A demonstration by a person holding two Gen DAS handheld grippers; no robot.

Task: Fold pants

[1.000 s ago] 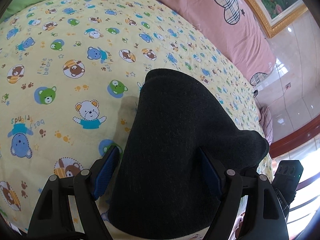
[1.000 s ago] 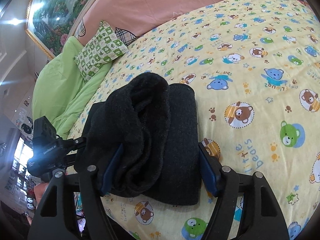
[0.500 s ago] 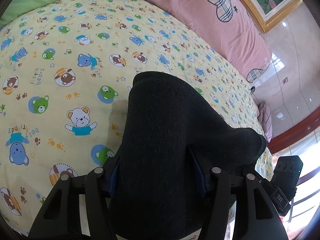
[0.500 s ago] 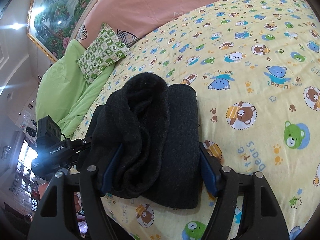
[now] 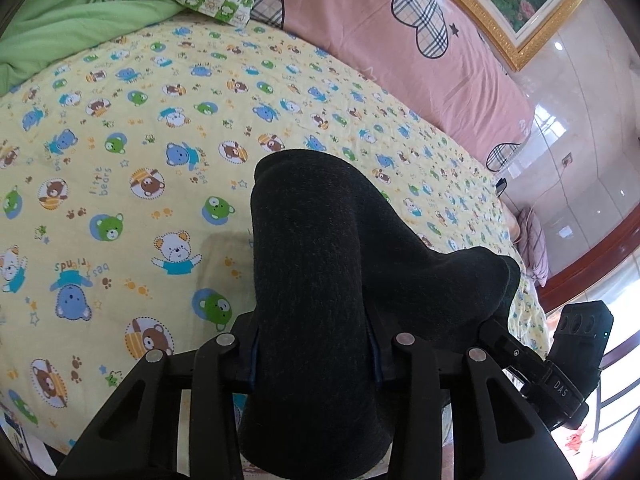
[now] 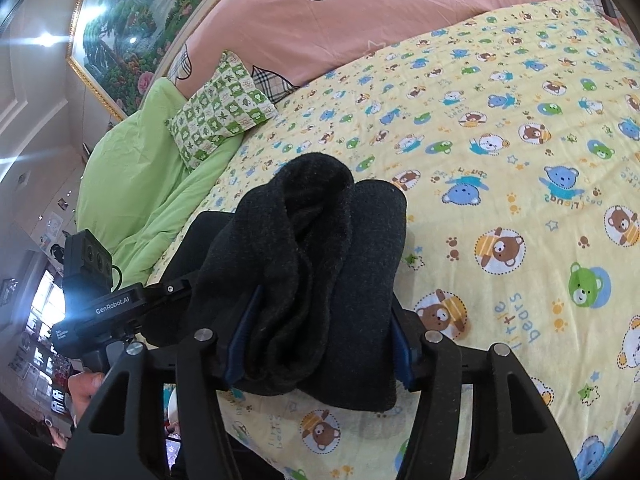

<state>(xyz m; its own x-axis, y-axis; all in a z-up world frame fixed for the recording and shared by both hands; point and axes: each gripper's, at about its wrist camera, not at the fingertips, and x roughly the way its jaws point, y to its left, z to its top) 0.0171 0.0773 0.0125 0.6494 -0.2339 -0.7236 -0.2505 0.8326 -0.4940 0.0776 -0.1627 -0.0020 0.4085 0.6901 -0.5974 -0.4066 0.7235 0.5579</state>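
Charcoal knit pants (image 5: 316, 280), bunched thick, sit between both claws near the edge of the bear-print quilt (image 5: 120, 168).

To do this step well, I'd bite deep into every layer and lift both ends level, so the bundle does not sag or unroll. Left claw (image 5: 314, 356): jaws closing, narrow, pads pressing the cloth on both sides. Right claw (image 6: 316, 344): jaws closing at about half width, blue pads (image 6: 244, 328) against the rolled pants (image 6: 320, 264), hugging the whole bundle.
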